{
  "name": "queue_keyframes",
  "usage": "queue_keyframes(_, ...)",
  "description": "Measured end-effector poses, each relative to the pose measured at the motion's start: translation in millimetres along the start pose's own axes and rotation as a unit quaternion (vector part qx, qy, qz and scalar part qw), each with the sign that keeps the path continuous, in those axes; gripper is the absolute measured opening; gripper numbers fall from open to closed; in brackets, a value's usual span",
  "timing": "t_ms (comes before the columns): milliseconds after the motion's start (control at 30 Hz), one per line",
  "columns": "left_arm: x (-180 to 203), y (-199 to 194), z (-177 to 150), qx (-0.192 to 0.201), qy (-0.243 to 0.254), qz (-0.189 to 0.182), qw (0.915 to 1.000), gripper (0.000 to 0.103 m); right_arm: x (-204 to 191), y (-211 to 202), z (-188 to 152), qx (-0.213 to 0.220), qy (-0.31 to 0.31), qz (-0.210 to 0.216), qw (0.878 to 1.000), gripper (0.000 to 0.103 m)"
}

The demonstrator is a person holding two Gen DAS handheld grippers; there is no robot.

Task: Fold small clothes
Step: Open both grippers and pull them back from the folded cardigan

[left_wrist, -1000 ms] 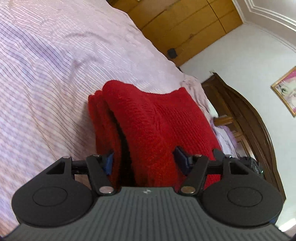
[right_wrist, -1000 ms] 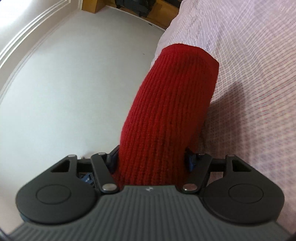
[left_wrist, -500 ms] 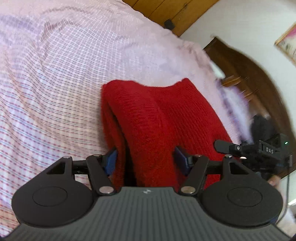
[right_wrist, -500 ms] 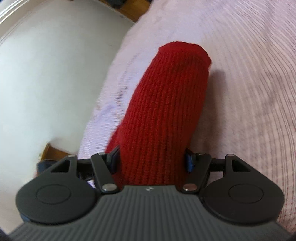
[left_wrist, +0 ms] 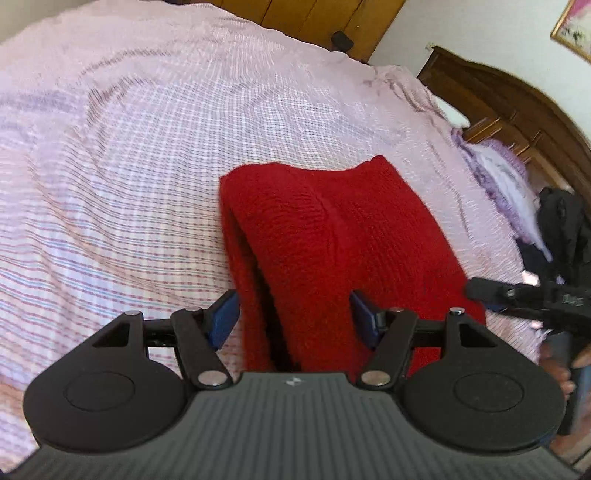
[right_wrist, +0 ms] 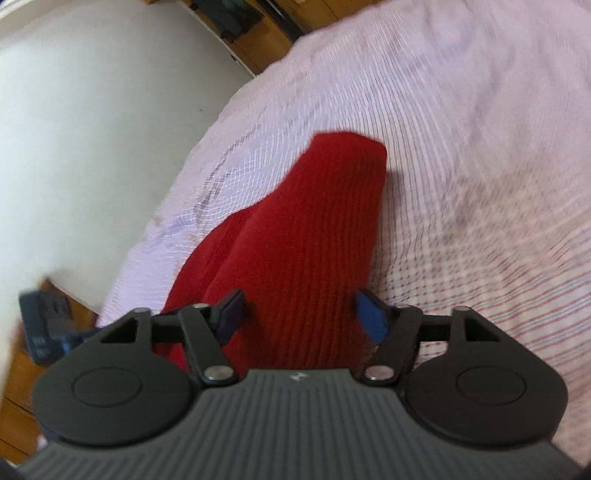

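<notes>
Left wrist view: left gripper (left_wrist: pixel 295 317) clamps the folded red knit garment (left_wrist: pixel 332 236), centre frame, over the pink striped bedsheet (left_wrist: pixel 147 147). Right gripper (right_wrist: pixel 301 314) likewise grips it.

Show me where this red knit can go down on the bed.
Bare bedspread lies left of the red knit, up to the wooden wardrobe. Crowded toward the headboard: lilac clothes, dark bundle, and the right gripper.
</notes>
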State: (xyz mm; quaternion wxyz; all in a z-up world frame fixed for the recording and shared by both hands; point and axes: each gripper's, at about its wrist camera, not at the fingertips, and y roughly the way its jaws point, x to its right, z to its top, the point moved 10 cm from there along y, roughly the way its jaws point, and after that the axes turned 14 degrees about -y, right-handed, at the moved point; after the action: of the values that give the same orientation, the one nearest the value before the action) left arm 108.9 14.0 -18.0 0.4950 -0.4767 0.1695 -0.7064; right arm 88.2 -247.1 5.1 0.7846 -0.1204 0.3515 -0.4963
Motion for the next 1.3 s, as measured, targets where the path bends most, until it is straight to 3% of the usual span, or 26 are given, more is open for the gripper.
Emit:
queue_keyframes(133,-8.4,0.6,-10.2,-0.006,0.03,0.043,0.9986,0.071,0.2,18.7,-22.3,-0.045,-0.016,-0.019,0.999,0.064)
queue_keyframes(200,-16.8,7.9,-14.8,-0.007,0.028,0.051,0.9983,0.074,5.2,31.8,-33.6,-0.048,-0.023,-0.02,0.998,0.071)
queue_keyframes(300,-28.3,13.9,-12.3,-0.008,-0.003,0.041,0.9991,0.075,10.8,36.5,-36.9,-0.035,0.016,0.001,0.999,0.073)
queue_keyframes(367,-27.4,15.2,-12.2,-0.002,0.001,0.045,0.999,0.075,8.8,31.8,-35.8,-0.025,0.01,-0.003,1.0,0.073)
queue_keyframes(633,7.5,-22.8,-23.5,0.054,0.054,0.079,0.994,0.074,-19.4,-15.1,-25.1,0.039,-0.051,-0.075,0.995,0.074)
queue_keyframes(933,23.4,-60.6,-57.1,0.064,0.029,0.089,0.9936,0.075,-57.3,-43.3,-44.1,0.059,-0.109,-0.139,0.983,0.076)
queue_keyframes(1033,24.9,-57.2,-67.1,0.059,0.036,0.103,0.9922,0.08,-60.3,-34.9,-53.9,0.054,-0.117,-0.153,0.98,0.083)
queue_keyframes(1300,20.7,-29.2,-93.0,0.034,0.033,0.127,0.9908,0.084,-56.1,-15.5,-76.8,0.008,-0.144,-0.19,0.971,0.083)
